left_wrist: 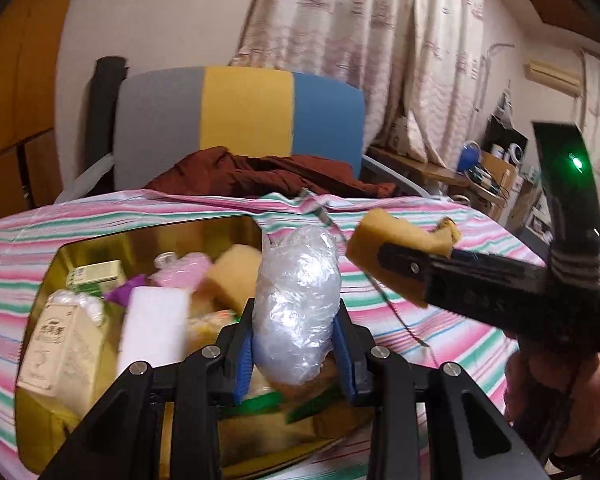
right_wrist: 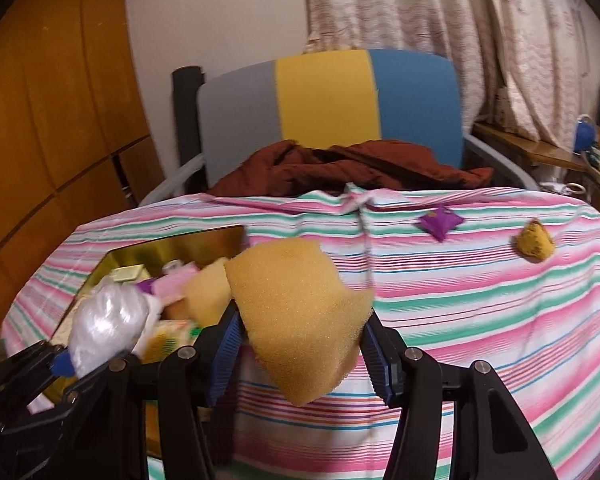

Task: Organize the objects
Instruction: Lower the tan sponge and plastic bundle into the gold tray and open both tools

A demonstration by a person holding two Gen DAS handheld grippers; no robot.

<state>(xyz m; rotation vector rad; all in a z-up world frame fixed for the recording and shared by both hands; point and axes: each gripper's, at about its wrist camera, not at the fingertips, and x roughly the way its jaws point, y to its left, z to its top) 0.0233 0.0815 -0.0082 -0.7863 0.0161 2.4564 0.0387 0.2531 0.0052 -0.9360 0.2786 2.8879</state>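
My left gripper (left_wrist: 296,354) is shut on a crumpled clear plastic bundle (left_wrist: 296,304), held over the near right part of a gold tin (left_wrist: 236,228). The tin holds several items: cartons, a white block, a pink thing and a yellow sponge. My right gripper (right_wrist: 300,360) is shut on a large yellow sponge piece (right_wrist: 300,312) above the striped tablecloth (right_wrist: 480,300), just right of the tin (right_wrist: 204,240). In the right wrist view the left gripper (right_wrist: 70,360) and its plastic bundle (right_wrist: 108,324) show at lower left. In the left wrist view the right gripper (left_wrist: 384,258) and its sponge (left_wrist: 392,232) come in from the right.
A purple packet (right_wrist: 440,222) and a brownish-yellow lump (right_wrist: 534,242) lie on the cloth at the far right. A thin cord (left_wrist: 384,296) runs across the cloth. Behind the table stands a grey, yellow and blue chair (right_wrist: 328,92) with a brown garment (right_wrist: 340,168). Shelves (left_wrist: 496,172) stand right.
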